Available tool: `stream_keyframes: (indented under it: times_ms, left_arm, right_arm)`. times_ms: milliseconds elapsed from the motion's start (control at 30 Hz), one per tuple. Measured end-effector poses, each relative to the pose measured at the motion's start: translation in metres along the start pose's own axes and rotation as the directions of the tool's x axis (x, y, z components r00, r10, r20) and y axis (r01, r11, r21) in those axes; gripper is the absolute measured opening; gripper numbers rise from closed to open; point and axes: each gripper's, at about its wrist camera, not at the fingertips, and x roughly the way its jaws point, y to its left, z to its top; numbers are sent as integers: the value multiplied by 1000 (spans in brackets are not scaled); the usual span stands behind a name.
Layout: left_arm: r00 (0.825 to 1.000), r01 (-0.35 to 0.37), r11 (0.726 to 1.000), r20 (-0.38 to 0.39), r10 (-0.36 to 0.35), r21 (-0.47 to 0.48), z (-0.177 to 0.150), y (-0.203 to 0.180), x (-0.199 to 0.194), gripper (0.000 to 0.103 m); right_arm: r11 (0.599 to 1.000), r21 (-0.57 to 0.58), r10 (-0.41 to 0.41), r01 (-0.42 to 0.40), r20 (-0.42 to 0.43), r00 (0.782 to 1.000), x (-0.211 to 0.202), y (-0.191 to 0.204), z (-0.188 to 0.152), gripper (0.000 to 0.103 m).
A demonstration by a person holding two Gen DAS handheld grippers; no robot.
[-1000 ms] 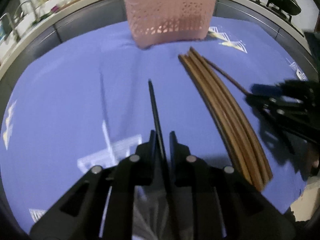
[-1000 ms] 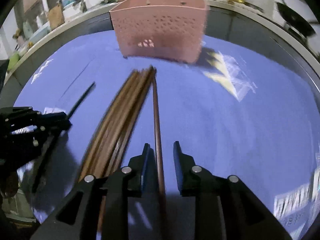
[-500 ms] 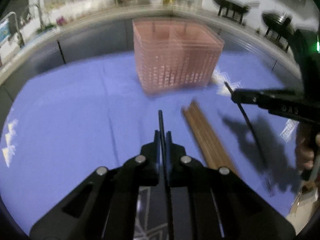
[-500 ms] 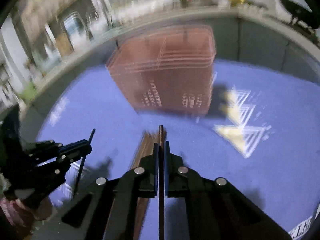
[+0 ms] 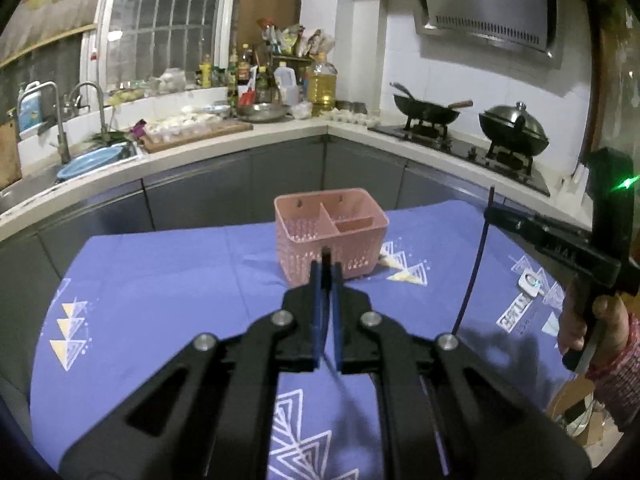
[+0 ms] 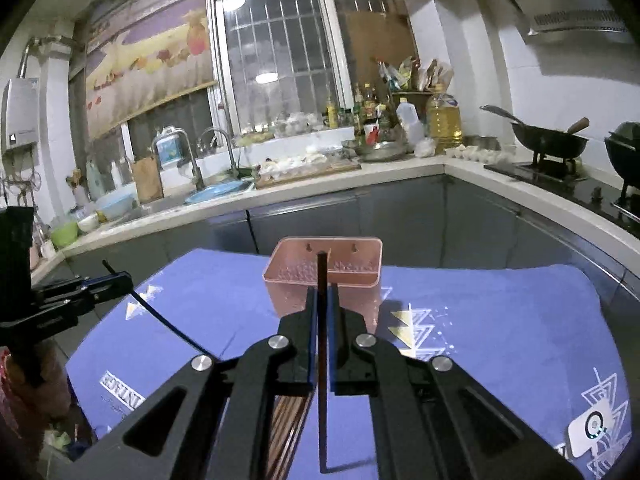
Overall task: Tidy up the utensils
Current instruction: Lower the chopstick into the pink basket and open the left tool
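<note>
Risen well clear of the blue cloth (image 5: 168, 280) since a second ago, both grippers, each lifted with a single stick, and tilted from a steep downward look to a shallower one, so that the kitchen counter (image 6: 320, 184) and window (image 6: 280, 52) fill the upper half of both views.

Left gripper (image 5: 327, 264): pressed together on a thin black chopstick (image 5: 327, 258), its tip poking just past the fingertips, in line with the pink basket (image 5: 362, 248) beyond. Seen from the right wrist, at the far left (image 6: 120, 280), with the black chopstick (image 6: 160, 316) slanting down and to the right below the fingers.

Right gripper (image 6: 322, 290): pinched shut on a dark brown chopstick (image 6: 322, 360), held upright in its own view, top end crossing in front of the basket (image 6: 360, 276), lower end hanging down between the gripper's arms. Seen from the left wrist, at the right edge (image 5: 490, 212), held by a hand (image 5: 592, 328) in a patterned sleeve (image 5: 616, 376), the stick (image 5: 474, 264) dangling almost straight down over the cloth.

Basket standing at the far middle of the cloth, open top showing one large compartment on the left and two small ones on the right.

Remaining brown chopsticks (image 6: 290, 420) lying bundled on the cloth near, partly hidden under the right gripper's left arm.

On the right, a stove (image 5: 460, 140) with a wok (image 5: 424, 110) and a lidded pot (image 5: 514, 130).
</note>
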Motion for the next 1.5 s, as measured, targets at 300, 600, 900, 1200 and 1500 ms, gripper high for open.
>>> stream_keyframes:
  times_ms: [300,600,900,1200,1500]
  left_arm:
    - [1000,19,1000,-2,-19,-15,16,5,10,5]
    - [991,33,999,128,-34,8,124,-10,21,5]
    - [978,-52,999,200,53,-12,177,-2,78,5]
    - [998,-55,996,7,55,-64,114,15,158,5]
    - [990,-136,982,25,140,-132,76,25,119,42]
  right_arm:
    - [999,29,31,-31,-16,999,3,-1,18,5]
    - [996,40,77,-82,113,991,39,15,119,5]
    - [999,33,21,-29,209,978,102,14,148,5]
    - [996,85,35,-40,62,997,151,-6,88,5]
    - [981,187,38,-58,110,993,122,-13,68,66]
